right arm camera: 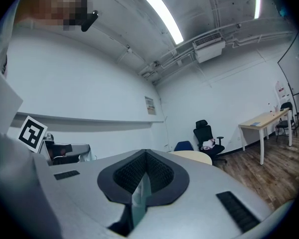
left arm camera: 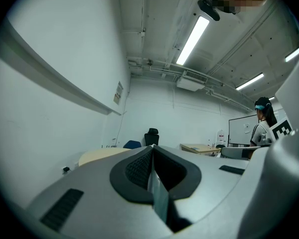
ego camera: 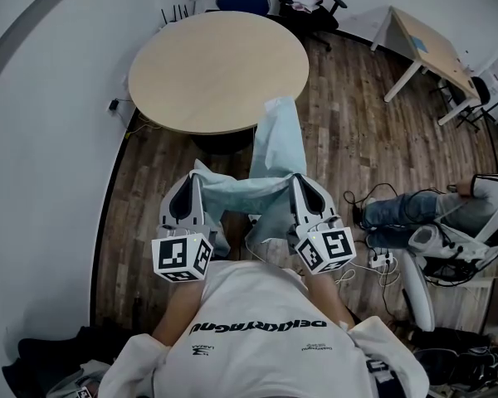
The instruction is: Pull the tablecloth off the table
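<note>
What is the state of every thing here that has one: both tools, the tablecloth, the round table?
Round table: top nearly all uncovered.
Tablecloth: bunched, stretched between both tools, one end at the table's edge.
Left tool: shut on the tablecloth.
Right tool: shut on the tablecloth.

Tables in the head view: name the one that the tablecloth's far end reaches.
The round table: the tablecloth ends at its near edge, while the rectangular desk stands well apart at the right.

An office is indicated by a black swivel chair (ego camera: 315, 13), a rectangular desk (ego camera: 427, 40), a whiteboard (left arm camera: 241, 130) and ceiling strip lights (left arm camera: 192, 38).
</note>
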The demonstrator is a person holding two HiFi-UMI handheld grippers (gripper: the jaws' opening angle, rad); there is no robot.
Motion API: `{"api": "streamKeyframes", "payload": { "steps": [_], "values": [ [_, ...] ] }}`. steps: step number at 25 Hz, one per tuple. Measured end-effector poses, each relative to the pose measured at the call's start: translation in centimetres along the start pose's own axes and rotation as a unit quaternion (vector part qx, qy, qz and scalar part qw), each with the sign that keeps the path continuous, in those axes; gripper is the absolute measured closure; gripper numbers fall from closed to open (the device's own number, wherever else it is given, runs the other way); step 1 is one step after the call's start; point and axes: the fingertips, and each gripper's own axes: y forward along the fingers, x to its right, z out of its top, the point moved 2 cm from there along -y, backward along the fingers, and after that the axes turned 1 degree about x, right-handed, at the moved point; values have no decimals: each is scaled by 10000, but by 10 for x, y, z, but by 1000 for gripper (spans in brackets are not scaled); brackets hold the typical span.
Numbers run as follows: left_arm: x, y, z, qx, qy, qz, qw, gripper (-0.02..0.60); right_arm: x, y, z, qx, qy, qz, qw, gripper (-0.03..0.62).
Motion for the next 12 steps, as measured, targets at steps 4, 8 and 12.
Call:
{"api": "streamKeyframes", "payload": {
  "steps": [4,8,12],
  "values": [
    [2,1,-2,-10,36,-6,10000,566,2,-1,-5,-2,33,-19,10000,563],
    [3,0,-4,-35,43,-17,10000,566,4,-1,-9,-52,103,-51,9999,563],
    [5,-2,-7,-47,34,4,10000,566,5,-5,-13,-91,127,-65,9999,563]
  ]
}}
